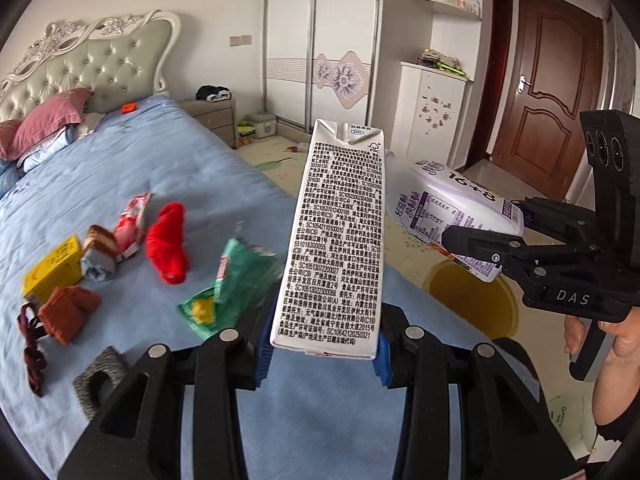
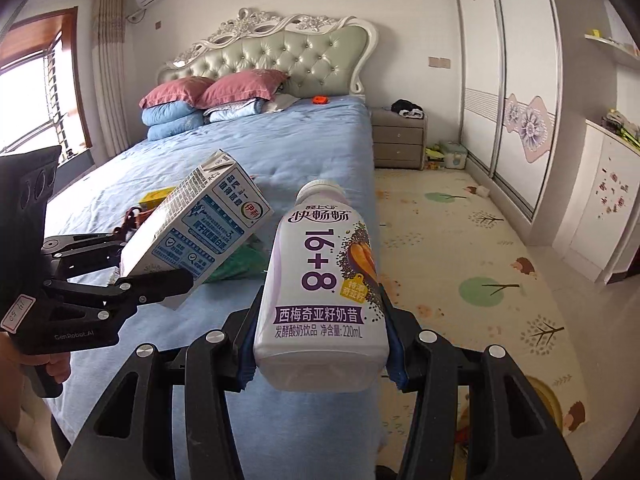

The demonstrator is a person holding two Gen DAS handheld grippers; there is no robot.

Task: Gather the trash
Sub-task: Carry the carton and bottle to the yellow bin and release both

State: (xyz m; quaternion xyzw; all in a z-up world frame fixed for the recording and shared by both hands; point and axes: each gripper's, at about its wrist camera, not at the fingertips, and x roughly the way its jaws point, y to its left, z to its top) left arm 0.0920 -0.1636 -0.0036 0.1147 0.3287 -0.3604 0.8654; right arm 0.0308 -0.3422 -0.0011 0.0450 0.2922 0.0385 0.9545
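A blue-sheeted bed is filling the room's left side, its tufted headboard against the far wall, and a patterned play mat is covering the floor alongside it toward the sliding wardrobe. Trash and clothes are lying scattered on the sheet: a green wrapper, a red-and-white packet, a yellow box, plus a red sock and brown socks. The left tool is clenching a white milk carton by its lower end, holding it upright above the bed's near edge. The right tool is gripping a purple-and-white yogurt drink bottle at its base, cap pointing away, right over the bed's side edge. The two are sitting close together but apart, with open floor stretching out to the right.
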